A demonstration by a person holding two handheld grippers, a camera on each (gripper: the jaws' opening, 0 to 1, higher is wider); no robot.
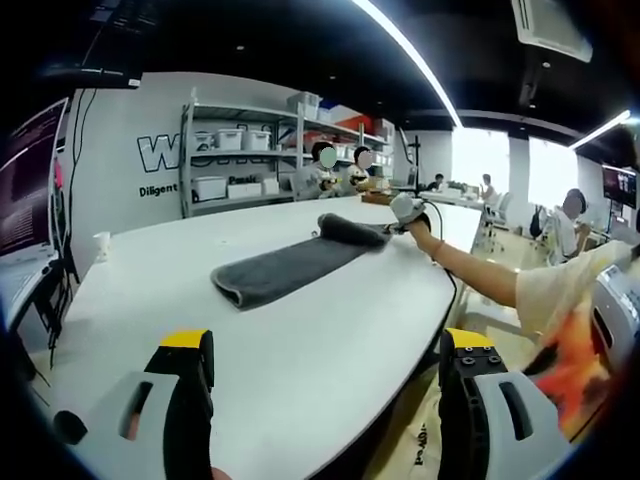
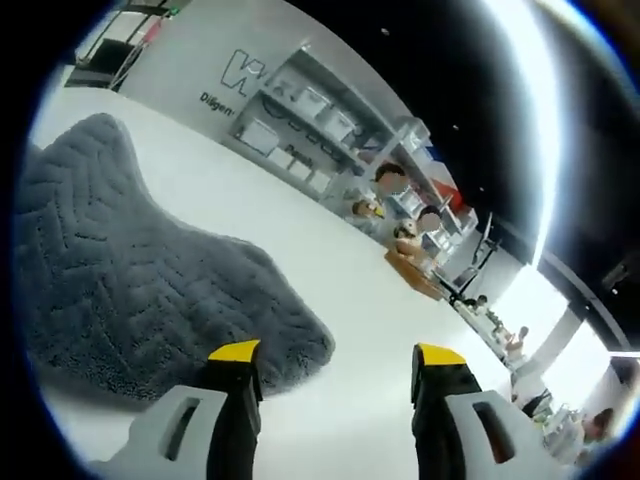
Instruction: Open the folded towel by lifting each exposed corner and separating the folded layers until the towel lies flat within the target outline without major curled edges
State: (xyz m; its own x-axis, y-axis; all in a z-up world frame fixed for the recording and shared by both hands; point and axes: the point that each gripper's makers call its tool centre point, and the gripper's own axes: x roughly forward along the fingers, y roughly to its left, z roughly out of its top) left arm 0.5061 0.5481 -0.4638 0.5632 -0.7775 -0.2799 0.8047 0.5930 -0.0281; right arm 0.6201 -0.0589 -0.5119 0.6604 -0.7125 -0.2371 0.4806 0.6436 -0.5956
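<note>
My left claw (image 1: 325, 365) was open, far from the towel (image 1: 290, 265); my right claw (image 2: 335, 375) was open, just beside it

Bare table (image 1: 330, 330) lies open around the towel (image 1: 290, 265); far shelves (image 1: 240, 150) seemingly well clear.

The towel (image 1: 290, 265) was dark grey, its pile ribbed in a zigzag pattern in the right gripper view. The table (image 1: 300, 370) was plain white. Both grippers (image 1: 330, 350) (image 2: 335, 360) were grey with black jaws tipped in yellow. The wall (image 1: 130, 130) was white with dark lettering.
</note>
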